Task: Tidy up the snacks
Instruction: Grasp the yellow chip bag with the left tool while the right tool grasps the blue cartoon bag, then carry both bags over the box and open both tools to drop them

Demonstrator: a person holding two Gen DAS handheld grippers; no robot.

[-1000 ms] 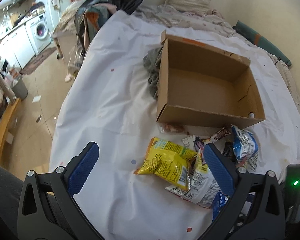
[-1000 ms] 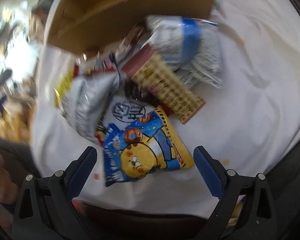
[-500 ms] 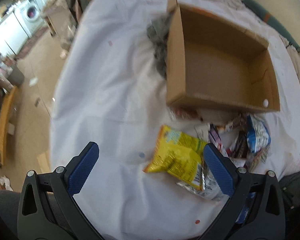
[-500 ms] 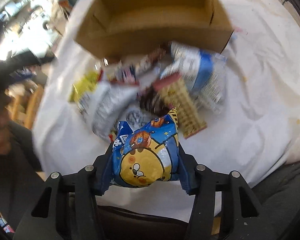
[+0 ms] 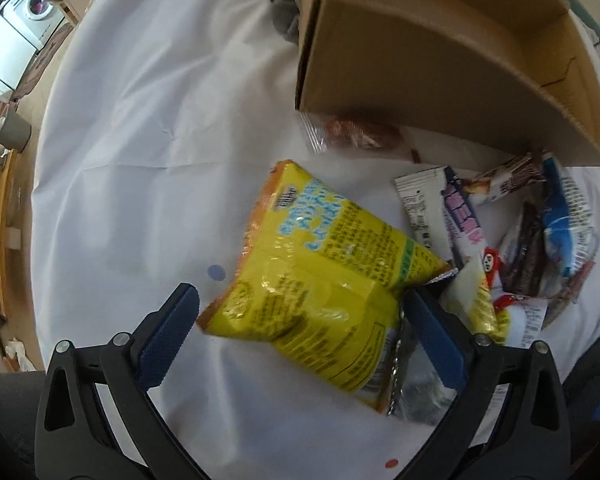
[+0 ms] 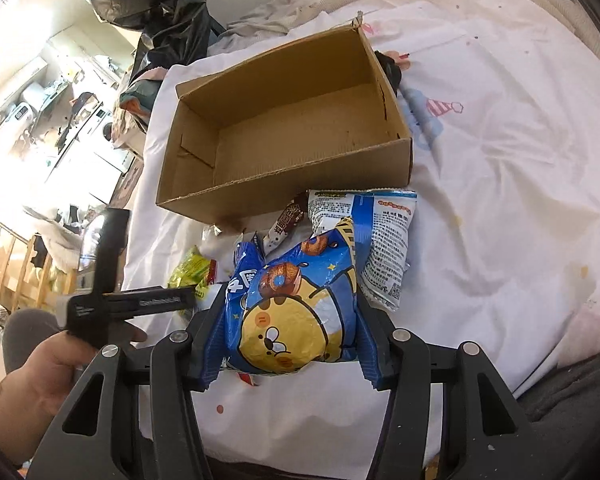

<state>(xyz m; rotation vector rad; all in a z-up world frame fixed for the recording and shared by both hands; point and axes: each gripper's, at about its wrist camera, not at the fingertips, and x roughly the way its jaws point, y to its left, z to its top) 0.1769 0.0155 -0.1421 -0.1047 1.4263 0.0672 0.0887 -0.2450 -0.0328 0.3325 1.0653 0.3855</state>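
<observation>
right tongs: the right gripper [image 6: 290, 330] is clenched on the blue snack bag with a yellow cartoon bear and doughnuts [image 6: 296, 304], pinched between both blue pads and lifted off the white bed sheet [image 6: 500, 184].
left tongs: the left gripper [image 5: 300, 340] is spread wide; the yellow crinkly snack bag with blue lettering [image 5: 324, 272] lies on the sheet between its fingers, its right corner at the right pad, apart from the left one.
box: the open brown cardboard box [image 6: 284, 132] sits just beyond the snack pile, its floor bare.
pile: a white and blue printed packet [image 6: 380, 240] lies just behind the blue bag; a small brown chocolate bar wrapper [image 6: 286, 222] rests against the box front.
left hand: the person's hand [image 6: 40, 376] grips the left tool's handle.
</observation>
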